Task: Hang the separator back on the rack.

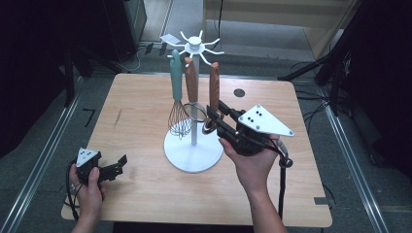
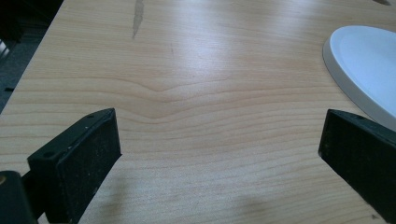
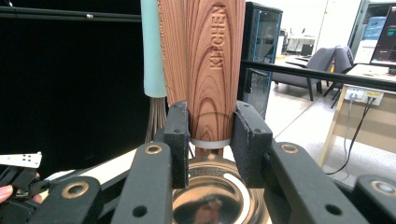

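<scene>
Gripping the wood-grain handle [image 3: 210, 70] of a hanging ladle, your right gripper [image 3: 211, 140] stands clamped just above the pale collar where the handle meets the polished steel bowl [image 3: 212, 198]. In the high view the same right gripper [image 1: 219, 120] reaches in from the right of the white utensil stand [image 1: 194, 97], and the ladle [image 1: 214, 94] hangs on the stand's right-hand side from one of the radial hooks at the top. The handle's long axis runs vertically, upright between the two pads, so any lift off the hook would probably have to travel along that axis before moving outward.

Your right hand is plainly the nearer one; your left gripper [image 1: 115, 166] rests over the table [image 1: 141, 126] near its front left corner, well apart from the stand, with its jaws spread and nothing between them. The left gripper view looks across bare wood grain to the rim of the stand's round white base [image 2: 359, 70].

Materials: the ladle handle is a smooth, rounded wood-look shaft embossed with lettering; beside it hang a second wood-look utensil [image 1: 191, 80] and a whisk [image 1: 179, 97] with a matte teal handle and thin wire loops. The stand appears to be glossy painted metal or plastic on a flat disc.
</scene>
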`<state>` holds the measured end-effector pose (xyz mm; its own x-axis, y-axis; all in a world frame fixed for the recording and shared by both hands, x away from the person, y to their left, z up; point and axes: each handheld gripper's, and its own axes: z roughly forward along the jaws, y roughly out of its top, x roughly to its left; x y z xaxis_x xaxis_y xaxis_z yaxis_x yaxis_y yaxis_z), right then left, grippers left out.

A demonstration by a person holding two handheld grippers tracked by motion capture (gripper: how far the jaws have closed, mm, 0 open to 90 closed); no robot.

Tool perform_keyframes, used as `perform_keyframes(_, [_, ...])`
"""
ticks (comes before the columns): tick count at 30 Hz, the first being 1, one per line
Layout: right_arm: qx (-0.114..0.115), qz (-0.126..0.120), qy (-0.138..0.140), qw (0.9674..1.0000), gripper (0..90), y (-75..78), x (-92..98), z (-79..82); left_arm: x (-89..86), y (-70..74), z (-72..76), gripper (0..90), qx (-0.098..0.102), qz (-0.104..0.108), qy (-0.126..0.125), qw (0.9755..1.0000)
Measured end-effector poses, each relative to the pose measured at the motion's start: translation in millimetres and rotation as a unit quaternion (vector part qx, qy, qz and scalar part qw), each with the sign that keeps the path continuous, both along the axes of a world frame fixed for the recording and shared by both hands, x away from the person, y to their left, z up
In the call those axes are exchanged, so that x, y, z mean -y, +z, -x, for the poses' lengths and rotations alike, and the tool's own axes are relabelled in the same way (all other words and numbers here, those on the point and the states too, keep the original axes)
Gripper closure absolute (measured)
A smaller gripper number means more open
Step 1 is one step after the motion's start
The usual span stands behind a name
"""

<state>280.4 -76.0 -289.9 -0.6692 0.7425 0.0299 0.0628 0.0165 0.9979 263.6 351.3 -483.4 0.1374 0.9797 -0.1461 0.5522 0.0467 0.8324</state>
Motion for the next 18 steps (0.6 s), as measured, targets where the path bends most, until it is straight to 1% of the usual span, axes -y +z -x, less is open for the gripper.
perform_keyframes(6, [0.002,0.0,0.0,1.0,70.7,1.2,-4.3,-1.4,-0.1,0.0,0.0,0.0,0.0,0.0,0.0,1.0])
perform_keyframes(8, [-0.001,0.0,0.0,1.0,70.7,1.6,-5.8,-1.8,-0.2,0.0,0.0,0.0,0.001,0.001,0.0,1.0])
perform_keyframes(9, [0.003,0.002,0.0,1.0,70.7,1.8,-5.9,-2.6,-0.2,0.1,0.0,0.0,0.0,0.0,0.0,1.0])
perform_keyframes(18, [-0.002,0.002,-0.004,1.0,70.7,3.8,-6.8,-4.1,-0.2,0.2,0.0,0.0,0.0,0.001,0.0,1.0])
